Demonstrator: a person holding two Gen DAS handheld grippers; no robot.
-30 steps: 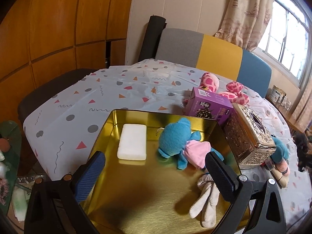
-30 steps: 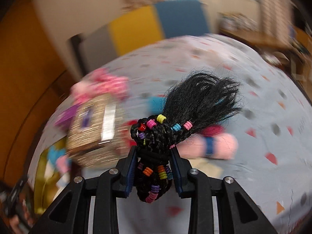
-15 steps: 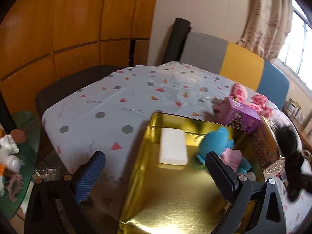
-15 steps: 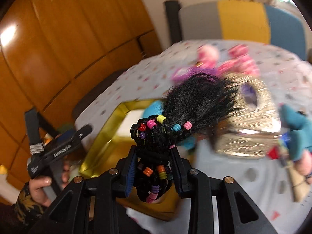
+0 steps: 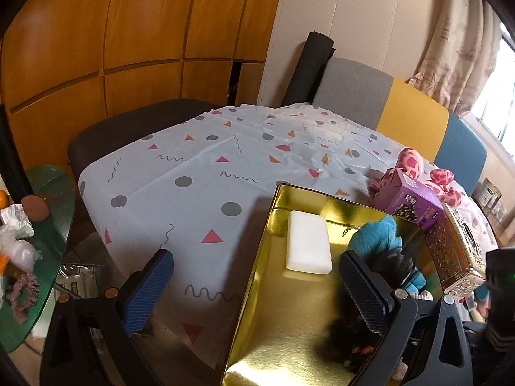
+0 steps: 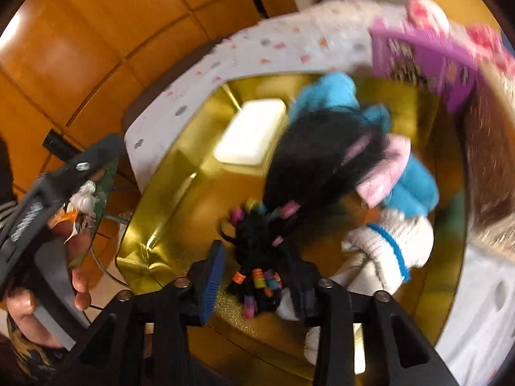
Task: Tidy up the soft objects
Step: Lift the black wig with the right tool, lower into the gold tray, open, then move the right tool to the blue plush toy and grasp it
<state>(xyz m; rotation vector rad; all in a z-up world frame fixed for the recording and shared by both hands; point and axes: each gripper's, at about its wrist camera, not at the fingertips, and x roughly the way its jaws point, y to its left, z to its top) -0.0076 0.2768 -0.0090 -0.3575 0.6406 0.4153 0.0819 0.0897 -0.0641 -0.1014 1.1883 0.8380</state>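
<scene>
A gold tin tray (image 5: 289,331) (image 6: 167,167) holds a white foam block (image 5: 308,247) (image 6: 251,132), a blue plush toy (image 5: 375,241) (image 6: 334,96) with a pink part (image 6: 383,173), and a white sock (image 6: 386,251). My right gripper (image 6: 257,286) is over the tray with its jaws parted; the black hairpiece with coloured beads (image 6: 264,257) (image 5: 351,341) lies loose between them. My left gripper (image 5: 257,289) is open and empty at the tray's near left edge.
A purple box (image 5: 408,204) (image 6: 418,61), a pink spotted plush (image 5: 415,164) and an ornate gold tissue box (image 5: 460,251) stand right of the tray on the patterned tablecloth (image 5: 209,173). A green glass side table (image 5: 35,241) with clutter is at left.
My right gripper has swung over the tray and opened, letting go of the black hairpiece. My left gripper has drifted left, so the tray sits further right in its view.
</scene>
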